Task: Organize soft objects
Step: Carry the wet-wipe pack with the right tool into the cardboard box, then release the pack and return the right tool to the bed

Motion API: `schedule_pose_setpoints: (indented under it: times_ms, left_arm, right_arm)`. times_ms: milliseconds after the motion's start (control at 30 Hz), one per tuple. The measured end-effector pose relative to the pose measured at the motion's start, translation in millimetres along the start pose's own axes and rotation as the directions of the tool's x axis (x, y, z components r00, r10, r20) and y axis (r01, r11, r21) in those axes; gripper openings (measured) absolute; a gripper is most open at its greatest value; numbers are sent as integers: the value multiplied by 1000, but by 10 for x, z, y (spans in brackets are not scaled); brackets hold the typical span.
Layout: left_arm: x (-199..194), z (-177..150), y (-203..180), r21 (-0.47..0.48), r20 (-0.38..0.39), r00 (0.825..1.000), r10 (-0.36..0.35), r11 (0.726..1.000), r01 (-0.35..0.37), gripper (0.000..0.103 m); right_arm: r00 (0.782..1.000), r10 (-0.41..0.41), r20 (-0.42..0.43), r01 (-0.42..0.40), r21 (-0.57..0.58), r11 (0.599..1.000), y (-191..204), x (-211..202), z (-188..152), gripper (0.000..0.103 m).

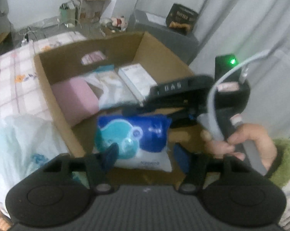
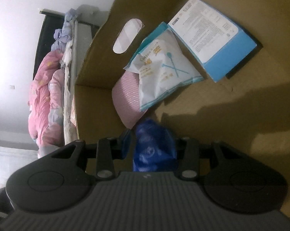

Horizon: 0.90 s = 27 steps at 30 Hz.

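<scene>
Blue soft pack (image 1: 132,140) lower centre of left view, inside cardboard box (image 1: 48,71), gripped between jaws of right gripper (image 2: 151,144). Left gripper (image 1: 145,154) jaws apart, flanking pack; contact unclear through blur. Behind pack: pink pad (image 2: 125,100), white cotton-swab pouch (image 2: 162,67), blue-white carton (image 2: 212,36). Person's hand (image 1: 241,142) at right edge of left view. Bedding (image 1: 14,80) left of box.
</scene>
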<state>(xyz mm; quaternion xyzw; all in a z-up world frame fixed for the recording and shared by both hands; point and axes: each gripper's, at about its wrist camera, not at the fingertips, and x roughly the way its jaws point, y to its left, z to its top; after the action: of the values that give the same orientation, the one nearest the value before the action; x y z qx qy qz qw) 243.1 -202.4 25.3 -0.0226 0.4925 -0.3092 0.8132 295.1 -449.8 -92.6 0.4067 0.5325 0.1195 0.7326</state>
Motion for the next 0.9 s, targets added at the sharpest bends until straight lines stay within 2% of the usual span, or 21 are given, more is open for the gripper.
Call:
schedule_pose_setpoints:
  times_ms: [133,300,467,500,633,767,900]
  left_arm:
    - [-257,-24,25,2,42,999,21,1000,-21,66]
    - [-587,-231,183,-9,75,995,68,998,-67,68]
    - [-851,-525,388,-55,104,987,125,991,-120,69]
    - [-893,-585,427,-67,107,985,132,990,-126,69]
    - [-1018,-825,617,-129,122,978,166,980,-150,69]
    - [-1128,-1017,819,-202,160,969,187,967,-153,69]
    - [-1249,-1198,1016,-274,218,944,250,943,-187,69]
  right_arm:
    - [997,-76,-5,76,-87,993,95,-57,-25,40]
    - [986,-163,-17,157,-203,967,153,-148,-86,45]
    - [959,-273,-77,238,-309,921,131,-83,-130,49]
    - [953,-286,-100,238,-337,911,138,-51,-150,55]
    - [935,-315,-162,218,-436,873,221,19,-221,60]
    - [930,-326,-172,207,-487,849,297,125,-281,54]
    - [938,-322,-128,218,-505,835,433,190,-331,49]
